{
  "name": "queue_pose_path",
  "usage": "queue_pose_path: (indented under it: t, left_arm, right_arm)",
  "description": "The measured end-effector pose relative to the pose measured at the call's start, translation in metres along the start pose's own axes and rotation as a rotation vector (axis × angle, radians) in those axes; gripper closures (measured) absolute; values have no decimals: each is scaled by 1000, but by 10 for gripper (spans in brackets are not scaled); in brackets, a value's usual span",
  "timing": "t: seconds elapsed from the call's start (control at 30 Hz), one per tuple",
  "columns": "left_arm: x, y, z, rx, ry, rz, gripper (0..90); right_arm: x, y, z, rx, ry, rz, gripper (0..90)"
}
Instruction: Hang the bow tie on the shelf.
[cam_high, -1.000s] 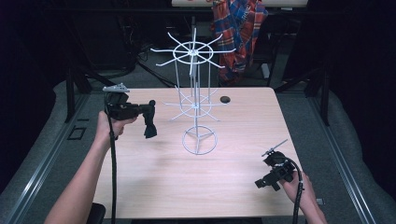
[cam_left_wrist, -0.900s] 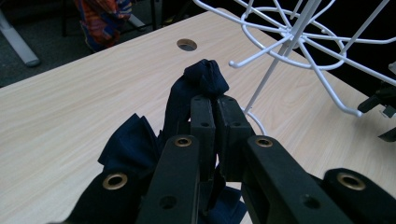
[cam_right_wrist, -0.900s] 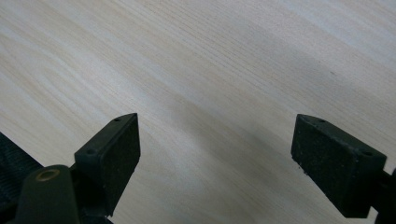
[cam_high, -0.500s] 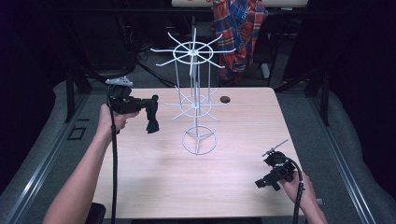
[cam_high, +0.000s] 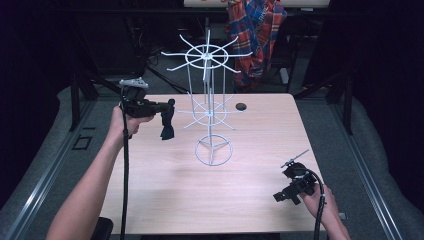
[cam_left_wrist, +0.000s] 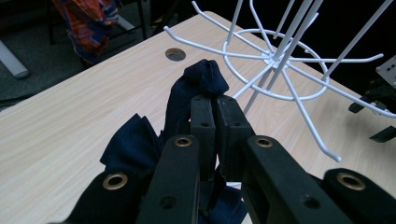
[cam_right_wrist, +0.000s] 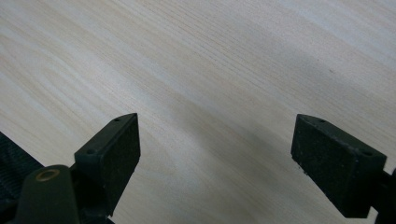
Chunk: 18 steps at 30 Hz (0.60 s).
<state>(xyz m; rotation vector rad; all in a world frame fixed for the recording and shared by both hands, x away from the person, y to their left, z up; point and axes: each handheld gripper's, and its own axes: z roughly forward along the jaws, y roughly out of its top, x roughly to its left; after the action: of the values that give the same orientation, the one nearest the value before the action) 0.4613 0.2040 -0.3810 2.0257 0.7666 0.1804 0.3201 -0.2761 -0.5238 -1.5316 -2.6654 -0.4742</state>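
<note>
A white wire rack (cam_high: 212, 111) with hooked arms stands mid-table on a ring base; its lower arms and ring (cam_left_wrist: 280, 70) fill the upper right of the left gripper view. My left gripper (cam_high: 170, 106) is held above the table's left side, just left of the rack, shut on a dark navy cloth (cam_high: 166, 127) that hangs below it. In its own view the left gripper (cam_left_wrist: 214, 100) pinches the bunched cloth (cam_left_wrist: 201, 79), folds spilling out on the left. My right gripper (cam_high: 281, 196) rests low at the table's front right, and in the right gripper view the gripper (cam_right_wrist: 215, 144) is open over bare wood.
The table (cam_high: 165, 195) is light wood with a round cable hole (cam_high: 241, 106) at the back. A plaid shirt (cam_high: 255, 30) hangs behind the table. Dark floor and metal rails surround the table on both sides.
My left gripper has carried the navy cloth to the right and a little away from me, closer to the rack. The right gripper has stayed put.
</note>
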Motion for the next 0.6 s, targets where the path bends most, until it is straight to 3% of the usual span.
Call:
queue_pose_path:
  t: [0.6]
  left_arm:
    - [-6,10,20,57,-29,33,865]
  right_arm:
    - [-1,0,1,12,-17,-9,154]
